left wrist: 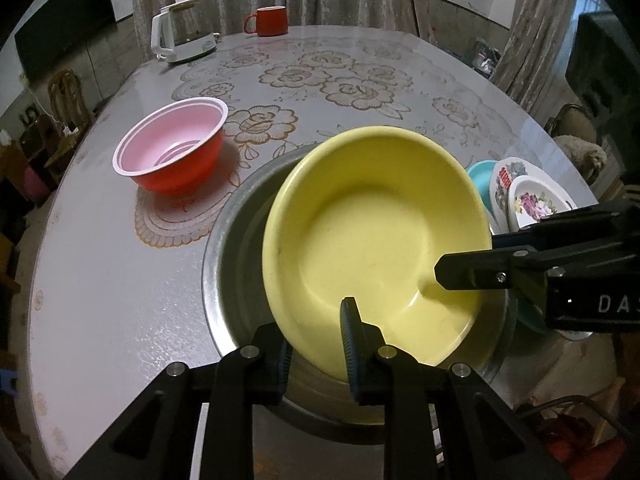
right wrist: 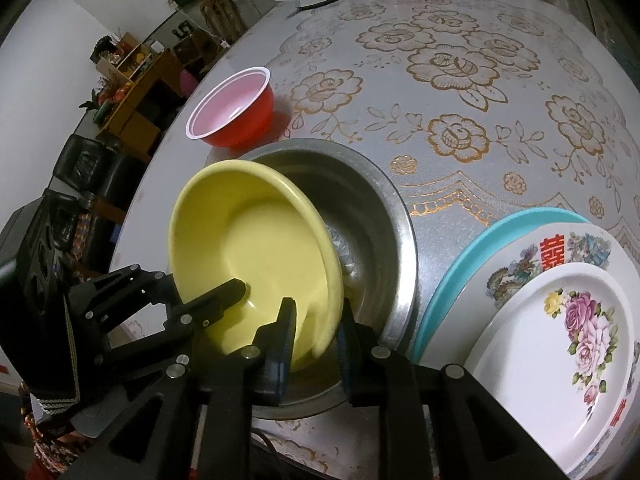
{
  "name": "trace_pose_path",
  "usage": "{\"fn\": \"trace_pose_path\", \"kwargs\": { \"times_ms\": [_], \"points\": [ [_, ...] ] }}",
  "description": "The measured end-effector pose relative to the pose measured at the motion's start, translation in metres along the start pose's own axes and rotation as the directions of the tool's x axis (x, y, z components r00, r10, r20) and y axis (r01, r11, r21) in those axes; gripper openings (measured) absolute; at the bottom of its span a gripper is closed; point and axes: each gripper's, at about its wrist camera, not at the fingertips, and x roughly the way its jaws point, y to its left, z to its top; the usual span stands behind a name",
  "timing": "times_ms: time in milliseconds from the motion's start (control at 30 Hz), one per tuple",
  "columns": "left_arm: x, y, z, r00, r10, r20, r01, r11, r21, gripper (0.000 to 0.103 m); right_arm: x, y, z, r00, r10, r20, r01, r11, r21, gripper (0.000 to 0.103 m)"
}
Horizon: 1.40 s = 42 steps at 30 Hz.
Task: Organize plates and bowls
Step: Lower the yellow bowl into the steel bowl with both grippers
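Tilting over the steel basin (left wrist: 224, 264) near the tabletop's (left wrist: 120, 280) front edge, the yellow bowl (left wrist: 372, 240) has both grippers' jaws clamped on its rim: left gripper (left wrist: 316, 344), right gripper (right wrist: 316, 344). Red bowl (left wrist: 172, 152) far left, plates (right wrist: 560, 320) right.

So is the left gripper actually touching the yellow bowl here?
Touching. The left wrist view shows the left gripper closed on the near rim of the yellow bowl, one finger inside, the other outside.
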Motion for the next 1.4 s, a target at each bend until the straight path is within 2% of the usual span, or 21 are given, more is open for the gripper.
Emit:
{"fn": "trace_pose_path", "kwargs": {
  "times_ms": [333,633,733,867,1400],
  "points": [
    [0.004,-0.003,0.002,1.0,0.02,-0.011,-0.02,0.999,0.025,0.024,-0.004,0.0,0.005,0.999,-0.049,-0.006,0.049,0.999,-0.016,0.027],
    [0.006,-0.004,0.003,1.0,0.029,-0.011,-0.029,0.999,0.024,0.024,-0.004,-0.002,0.008,0.998,-0.064,-0.004,0.064,0.998,-0.006,0.028],
    [0.009,-0.006,0.005,0.999,0.029,-0.014,-0.029,0.999,0.031,0.03,-0.004,-0.002,0.009,0.998,-0.068,0.002,0.068,0.998,-0.002,0.029],
    [0.01,-0.009,0.008,0.999,0.036,-0.008,-0.035,0.999,0.037,0.052,-0.003,0.0,0.012,0.996,-0.084,0.011,0.084,0.996,-0.016,0.032],
    [0.004,-0.005,0.006,1.0,0.013,0.007,-0.012,1.0,-0.014,0.056,-0.002,-0.002,0.015,0.997,-0.067,0.023,0.067,0.998,-0.014,0.032]
  ]
}}
